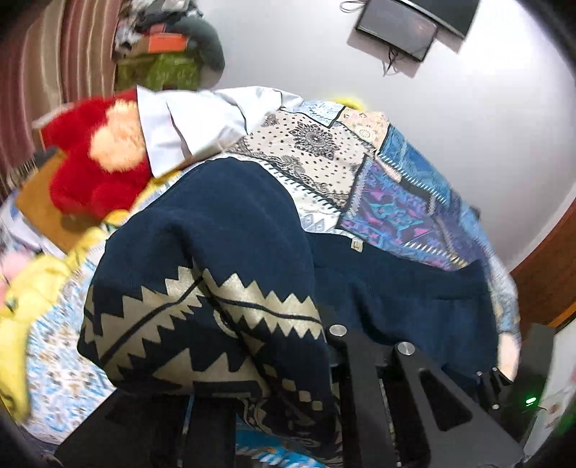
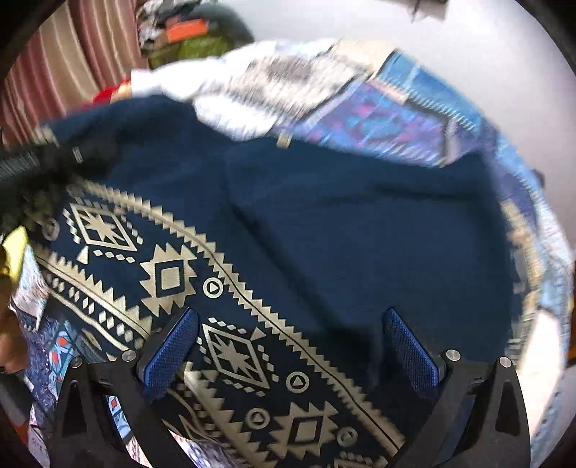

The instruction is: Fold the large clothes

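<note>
Bed surface: patchwork bedcover (image 1: 392,187) in cream, blue and purple panels fills the centre and right of the left wrist view; it reappears, blurred, along the top and right edge of the right wrist view.

Task garment: navy sweater (image 2: 360,223) with a cream zigzag and diamond pattern lies on that bedcover and takes up most of the right wrist view, with the patterned band running from centre left to the bottom. In the left wrist view a patterned part of it is raised into a hump at lower centre and drapes over the tool.

Above the sweater in the left wrist view: a pale folded shirt (image 1: 194,118). Upper left: a red plush toy (image 1: 90,169). Far left edge: yellow cloth (image 1: 32,288). Upper right, on the white wall: a dark flat device (image 1: 399,32) with a cable.

Left gripper (image 1: 367,342): black fingers pressed nearly together, pinching a fold of the sweater; cloth hides the pads.

Right gripper (image 2: 288,345): blue ribbed pads spread wide, nothing between them, hanging over the patterned band at bottom centre. Contact with the cloth cannot be judged.
</note>
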Available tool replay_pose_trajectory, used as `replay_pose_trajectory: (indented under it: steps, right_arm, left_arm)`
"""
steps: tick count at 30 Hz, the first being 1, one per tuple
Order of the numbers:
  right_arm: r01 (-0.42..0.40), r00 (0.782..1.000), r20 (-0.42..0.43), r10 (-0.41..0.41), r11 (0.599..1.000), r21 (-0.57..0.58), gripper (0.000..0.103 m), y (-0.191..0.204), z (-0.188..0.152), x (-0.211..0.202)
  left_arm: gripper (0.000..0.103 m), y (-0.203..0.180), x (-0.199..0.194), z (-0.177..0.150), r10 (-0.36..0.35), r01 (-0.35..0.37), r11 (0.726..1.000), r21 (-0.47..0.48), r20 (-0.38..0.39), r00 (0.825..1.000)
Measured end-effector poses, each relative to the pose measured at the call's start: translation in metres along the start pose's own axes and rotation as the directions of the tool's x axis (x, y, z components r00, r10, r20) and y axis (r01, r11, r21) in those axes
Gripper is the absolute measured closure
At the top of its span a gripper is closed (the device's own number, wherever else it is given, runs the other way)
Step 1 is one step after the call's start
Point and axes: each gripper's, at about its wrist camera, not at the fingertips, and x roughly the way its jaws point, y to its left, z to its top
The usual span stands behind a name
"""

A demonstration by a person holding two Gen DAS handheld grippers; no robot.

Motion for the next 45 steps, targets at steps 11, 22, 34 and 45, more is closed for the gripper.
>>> replay_pose_trajectory:
  steps: [11,22,34,45]
  right_arm:
    - [0.033,0.996,0.078,-0.038,0.997,0.068,0.001,-0.067,-0.033,-0.070]
    - [0.233,0.949,0.120,-0.290,0.907,0.352,0.001,-0.210,-0.129,-0.186]
    - [0.146,0.969,0.141,-0.204,0.930,0.338,0.001,-0.189,-0.160,-0.213]
    - [-0.077,0.973,0.230,0.000,0.942,0.327,0.000,-0.136,-0.098,-0.201]
  left_arm:
    - [0.093,-0.109,-0.046,0.000,-0.036,-0.033,0.935,0.352,0.189,0.981]
    - [0.093,-0.234,-0.038,-0.126,-0.153,0.175,0.670,0.721,-0.097,0.984]
    - [0.042,-0.194,-0.078,-0.147,-0.158,0.333,0.603,0.724,-0.301,0.940]
    - [0.013,-0.126,-0.112,-0.074,-0.193,0.265,0.747,0.609,-0.183,0.964]
